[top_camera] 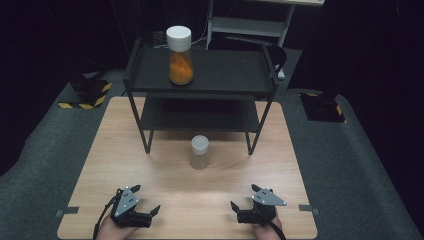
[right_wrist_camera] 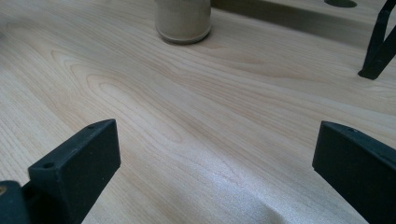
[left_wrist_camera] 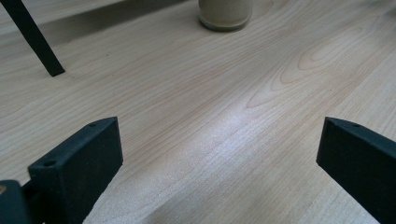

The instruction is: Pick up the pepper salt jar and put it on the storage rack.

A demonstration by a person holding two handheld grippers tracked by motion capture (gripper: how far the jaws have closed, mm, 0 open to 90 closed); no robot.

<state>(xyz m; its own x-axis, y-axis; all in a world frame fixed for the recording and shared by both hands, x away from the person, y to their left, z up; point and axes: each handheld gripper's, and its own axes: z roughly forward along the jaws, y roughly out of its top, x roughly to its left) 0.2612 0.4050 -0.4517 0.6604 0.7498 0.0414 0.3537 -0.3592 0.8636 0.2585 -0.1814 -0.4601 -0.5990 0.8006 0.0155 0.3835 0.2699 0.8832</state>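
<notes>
High view first: the black two-tier metal rack (top_camera: 200, 80) stands at the far half of the pale wooden tabletop (top_camera: 125, 165), and on its top shelf, toward the left, sits a tall clear jar of orange powder with a white lid (top_camera: 179, 54). Nearer, just in front of the rack's lower shelf and about centred, stands the small frosted jar with beige contents and a pale lid (top_camera: 200, 151), upright and alone on the wood.

Both tools wait at the near edge, well apart from that small jar. The left gripper (top_camera: 145, 210) has its jaws spread wide, nothing between them; the right gripper (top_camera: 242, 210) is likewise released and empty. Each gripper view catches the jar's base far ahead (left_wrist_camera: 225, 16) (right_wrist_camera: 183, 23).

My read: the reach comes next. Whichever gripper goes should come in level, straddle the jar at mid-body below the lid, and close squarely, since a glancing touch could topple it.

Smooth, glossy woodgrain here; dark grey carpet (top_camera: 45, 150) surrounds the table, with yellow-black striped blocks (top_camera: 90, 95) at the far corners and blackness beyond.
</notes>
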